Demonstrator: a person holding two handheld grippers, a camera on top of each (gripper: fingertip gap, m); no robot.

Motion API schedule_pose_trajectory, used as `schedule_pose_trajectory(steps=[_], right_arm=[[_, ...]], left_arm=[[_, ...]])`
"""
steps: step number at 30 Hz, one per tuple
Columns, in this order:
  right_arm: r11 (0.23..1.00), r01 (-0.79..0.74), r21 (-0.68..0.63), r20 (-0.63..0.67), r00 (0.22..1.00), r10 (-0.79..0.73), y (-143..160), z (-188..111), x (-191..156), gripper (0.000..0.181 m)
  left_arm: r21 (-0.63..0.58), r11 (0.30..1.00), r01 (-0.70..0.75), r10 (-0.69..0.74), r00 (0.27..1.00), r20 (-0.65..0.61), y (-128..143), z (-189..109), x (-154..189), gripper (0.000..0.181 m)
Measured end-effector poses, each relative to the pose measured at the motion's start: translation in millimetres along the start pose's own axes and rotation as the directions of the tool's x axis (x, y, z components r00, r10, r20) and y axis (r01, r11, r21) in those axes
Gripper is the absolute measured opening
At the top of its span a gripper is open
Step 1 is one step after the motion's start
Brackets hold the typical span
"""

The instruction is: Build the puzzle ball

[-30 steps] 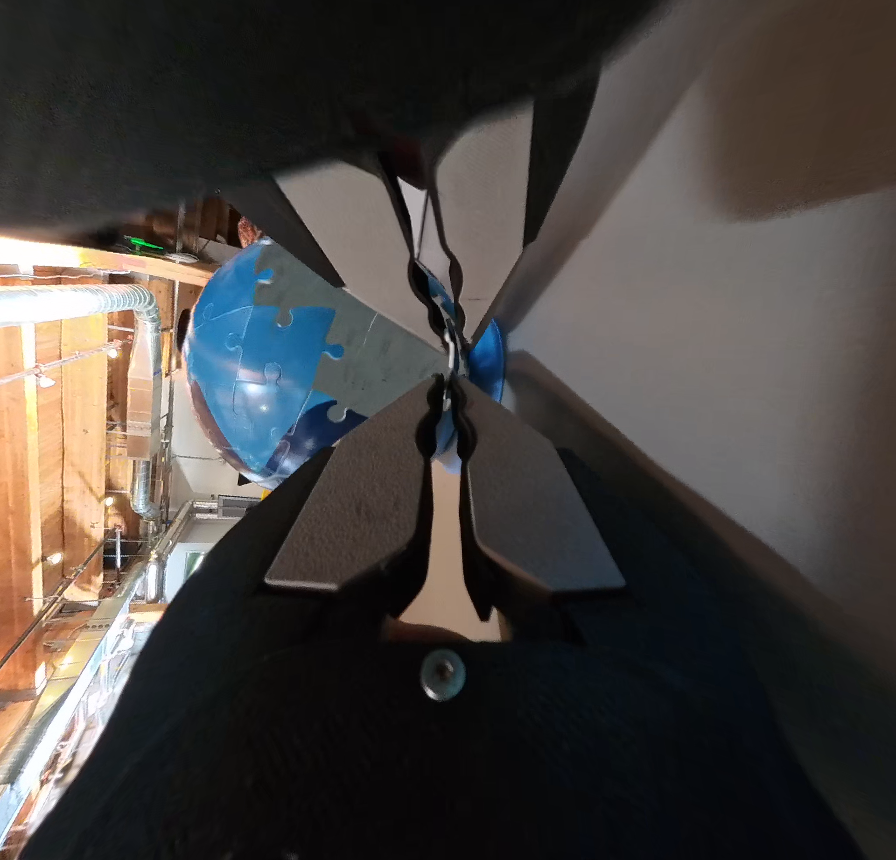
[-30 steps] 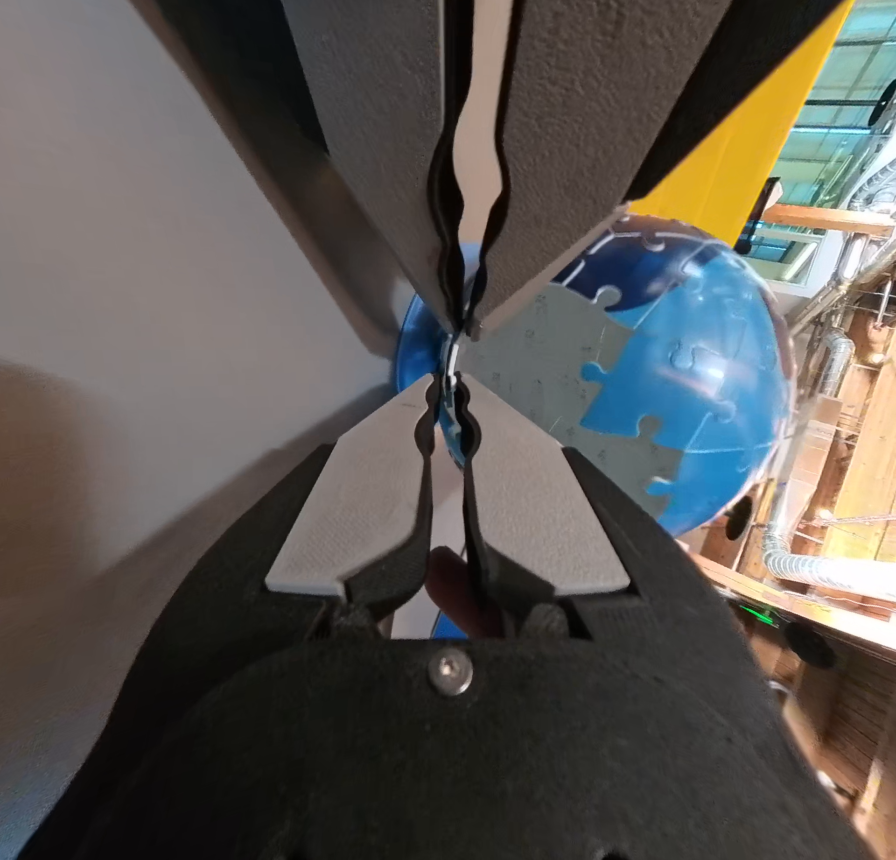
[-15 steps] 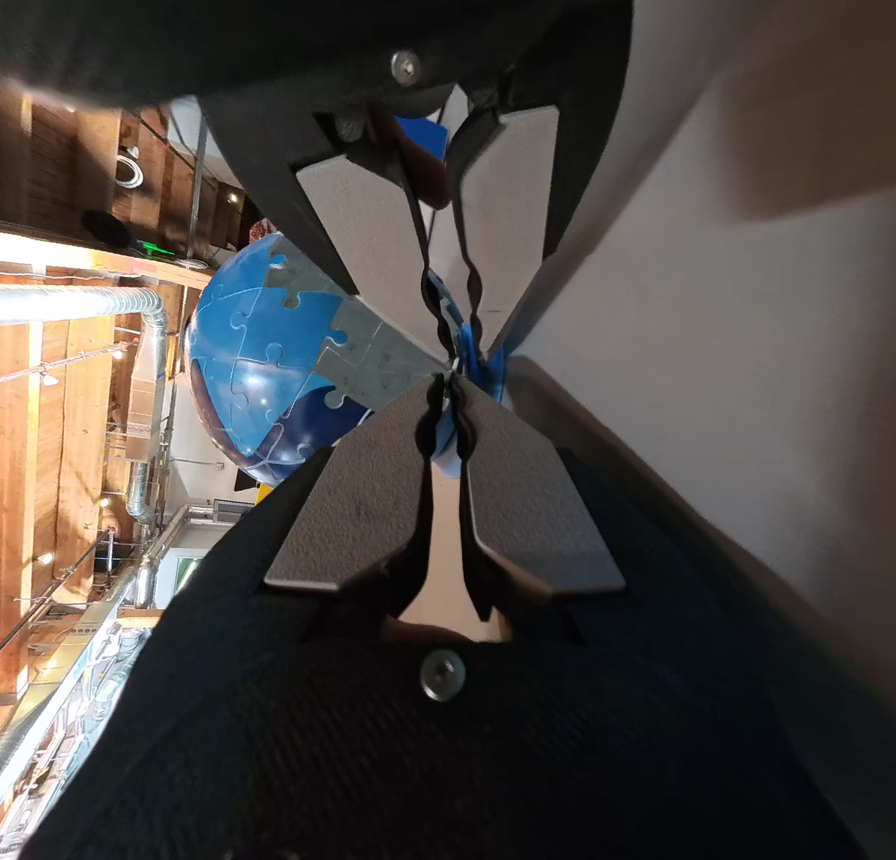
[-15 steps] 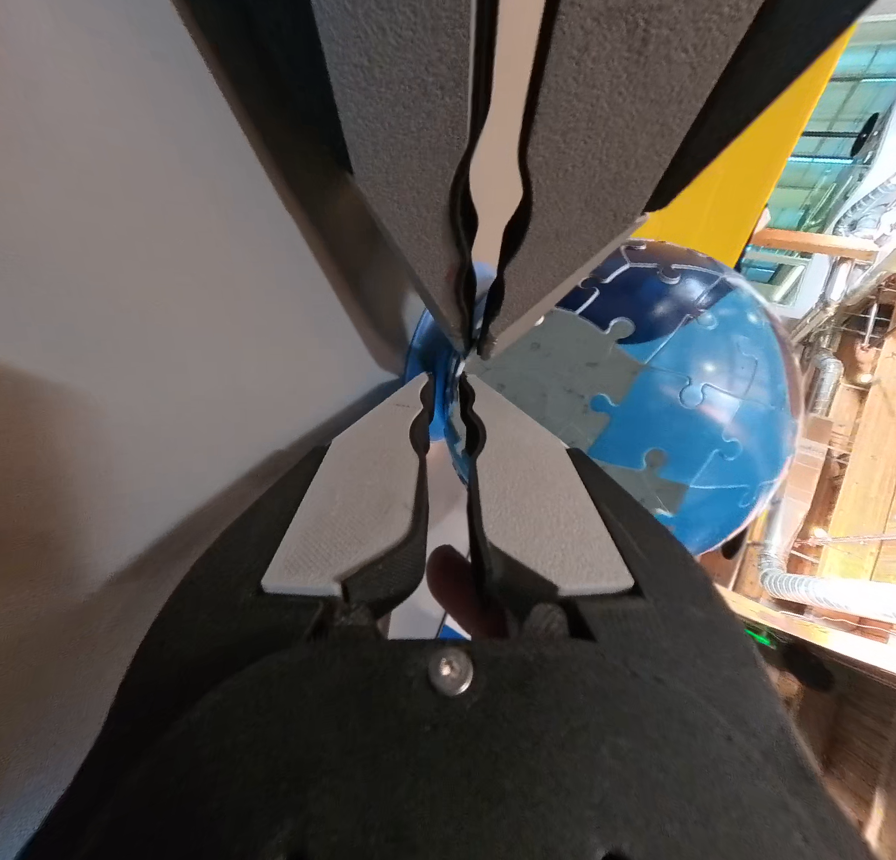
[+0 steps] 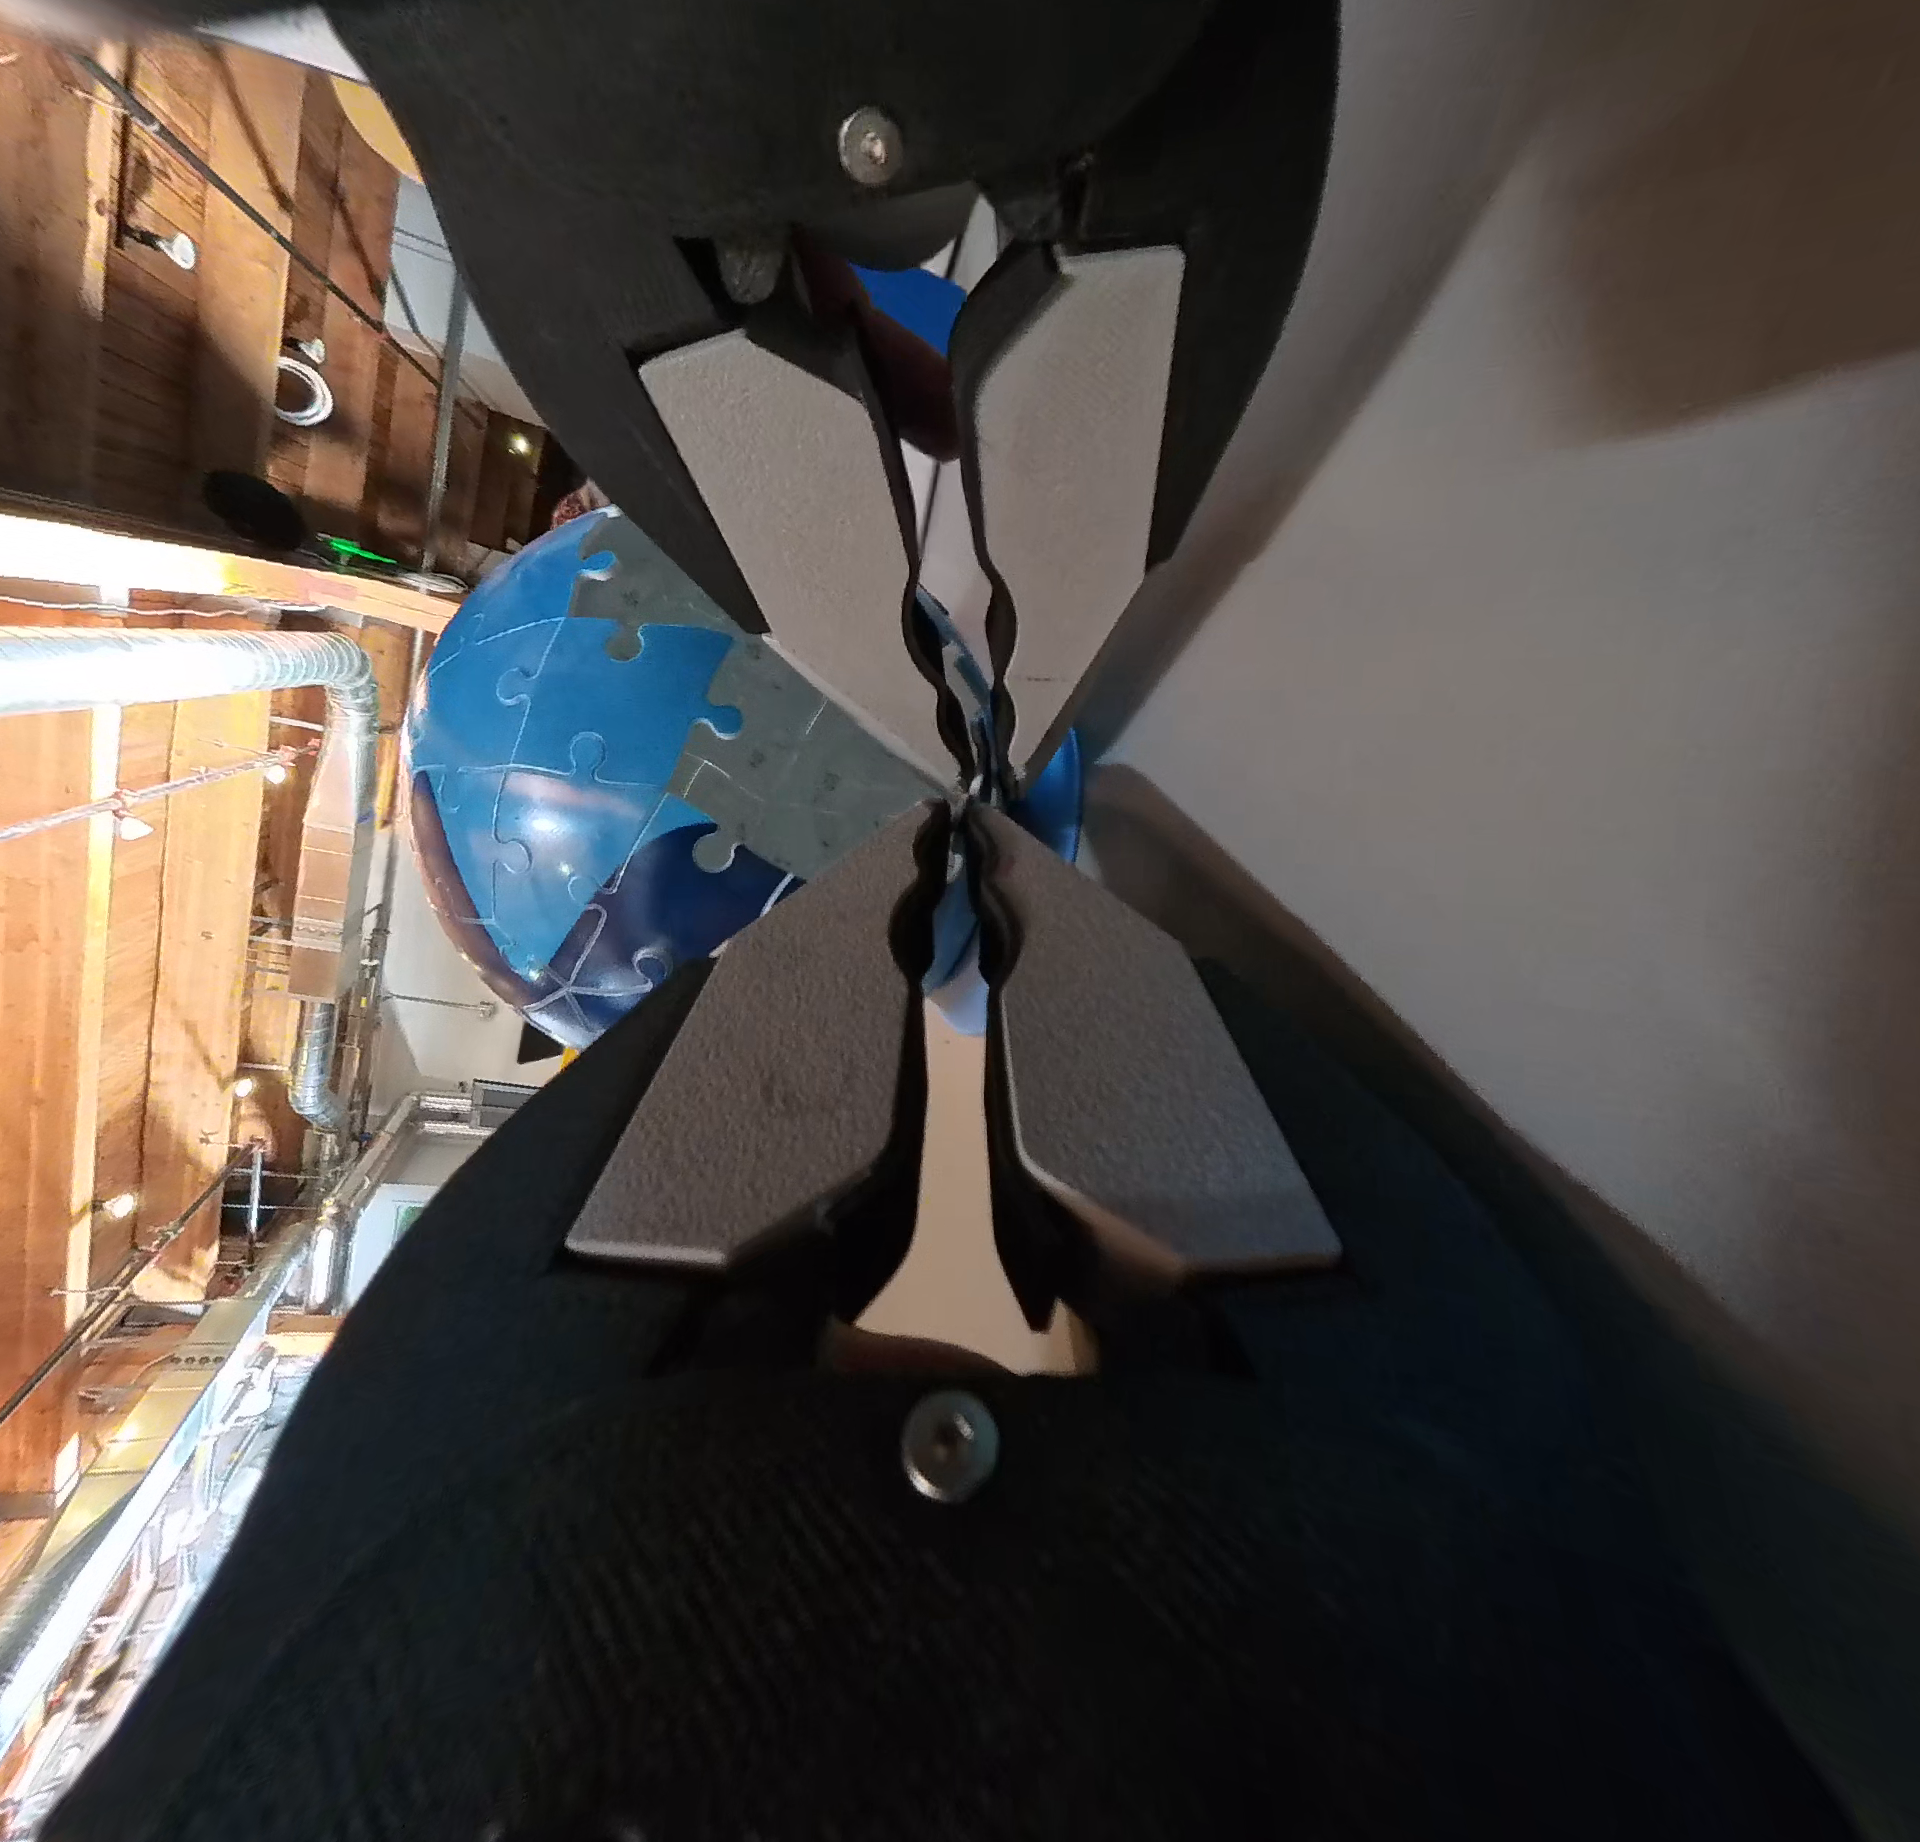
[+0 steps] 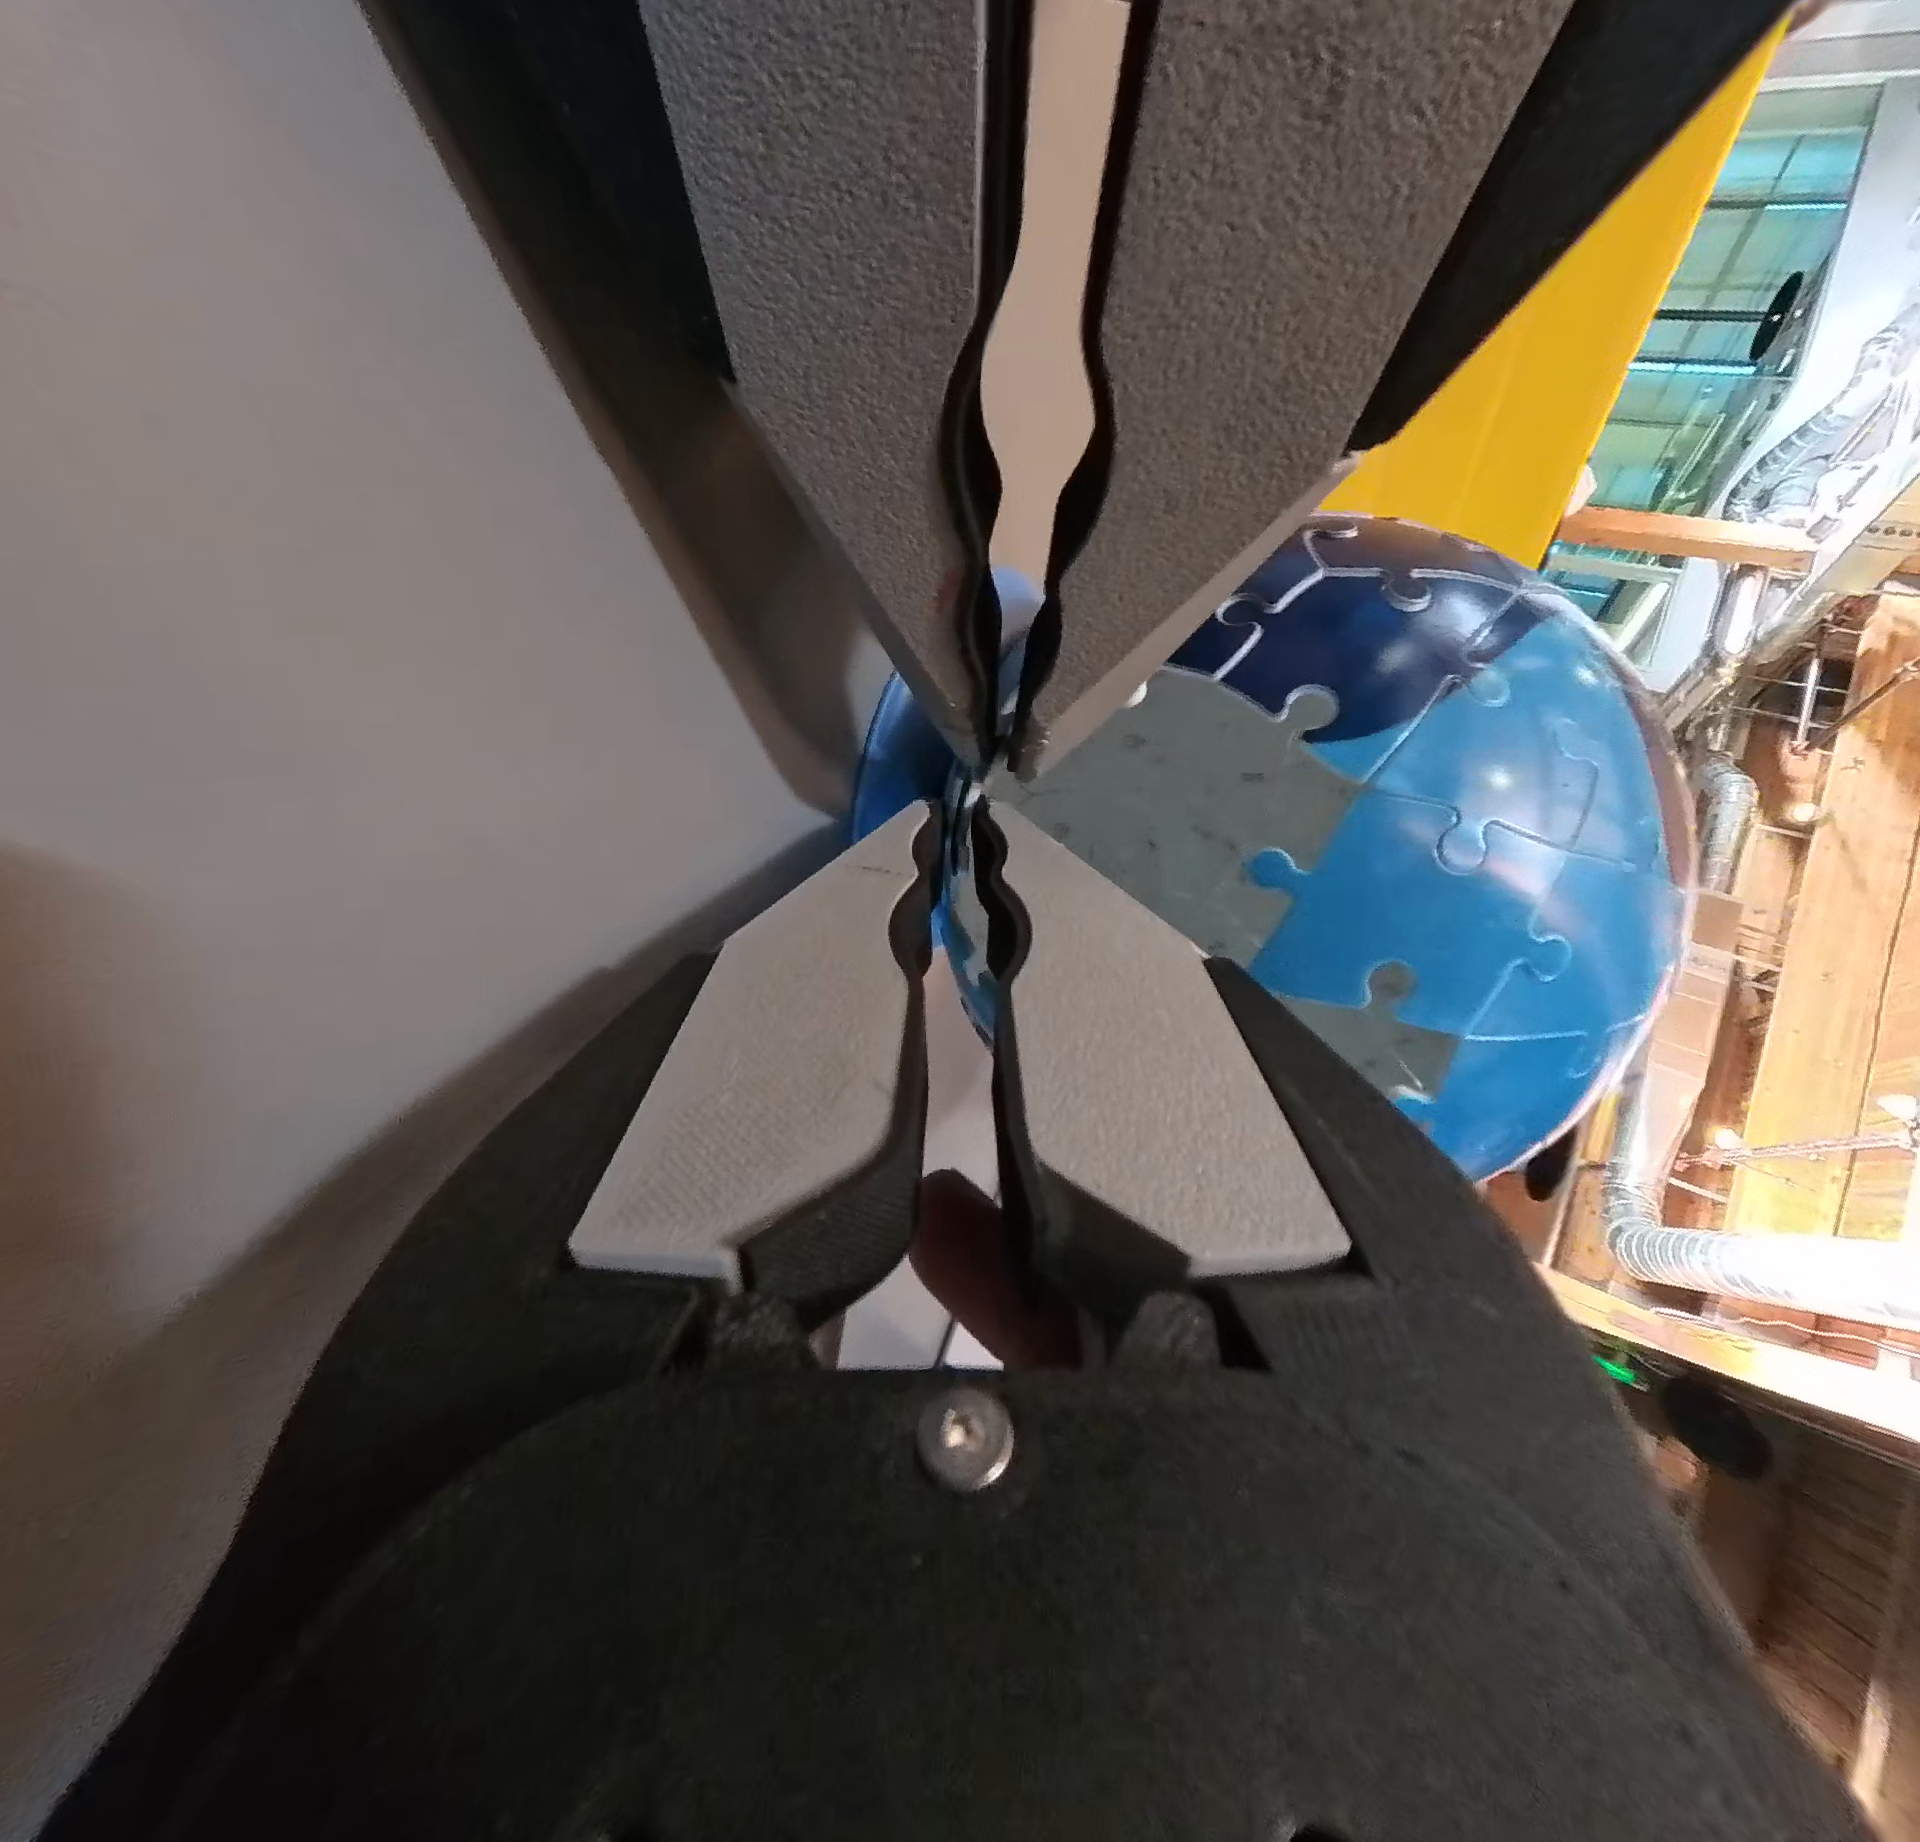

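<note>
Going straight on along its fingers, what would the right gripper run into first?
Most likely the left gripper, whose tips face the right gripper nearly tip to tip over the blue puzzle piece that both seem to pinch. The puzzle ball lies off to the side.

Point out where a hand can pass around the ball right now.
Free: the puzzle ball's round blue side, facing the pipe, and the bare pale surface beside the grippers. Crowded: the ball's rim, where the left gripper and right gripper pinch it tip to tip.
</note>
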State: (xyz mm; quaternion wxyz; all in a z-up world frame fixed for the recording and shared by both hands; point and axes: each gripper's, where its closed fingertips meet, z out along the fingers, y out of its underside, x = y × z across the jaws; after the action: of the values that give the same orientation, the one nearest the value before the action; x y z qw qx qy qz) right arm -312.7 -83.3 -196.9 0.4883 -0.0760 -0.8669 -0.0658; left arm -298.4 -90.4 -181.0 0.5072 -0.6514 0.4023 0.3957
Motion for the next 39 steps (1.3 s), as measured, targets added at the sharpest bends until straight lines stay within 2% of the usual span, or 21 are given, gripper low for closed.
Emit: schedule_pose_trajectory(steps=[8,15,23,26,31,39], right_arm=[[1.000,-0.026,0.016,0.011,1.000,0.026,-2,0,0,0.002],[0.999,-0.030,0.026,0.024,0.999,0.030,-2,-1,-1,0.004],[0.998,-0.043,0.040,0.031,0.999,0.042,-2,0,0,0.004],[0.998,-0.052,0.038,0.035,0.998,0.051,0,0,1,0.003],[0.996,-0.077,0.047,0.062,0.995,0.074,-1,1,-4,0.015],[0.994,-0.082,0.075,0.083,0.994,0.076,-4,3,-1,0.023]], left_arm=[[-0.013,1.000,-0.016,0.016,1.000,-0.025,-1,3,5,0.011],[-0.021,0.999,-0.047,0.046,0.999,-0.018,-1,6,1,0.003],[-0.034,0.998,-0.045,0.044,0.999,-0.020,0,10,0,0.007],[-0.047,0.998,-0.030,0.029,0.999,-0.036,2,10,1,0.001],[-0.058,0.998,-0.015,0.012,0.999,-0.044,4,10,1,0.000],[-0.055,0.998,-0.001,0.000,1.000,-0.019,6,8,-4,0.001]])
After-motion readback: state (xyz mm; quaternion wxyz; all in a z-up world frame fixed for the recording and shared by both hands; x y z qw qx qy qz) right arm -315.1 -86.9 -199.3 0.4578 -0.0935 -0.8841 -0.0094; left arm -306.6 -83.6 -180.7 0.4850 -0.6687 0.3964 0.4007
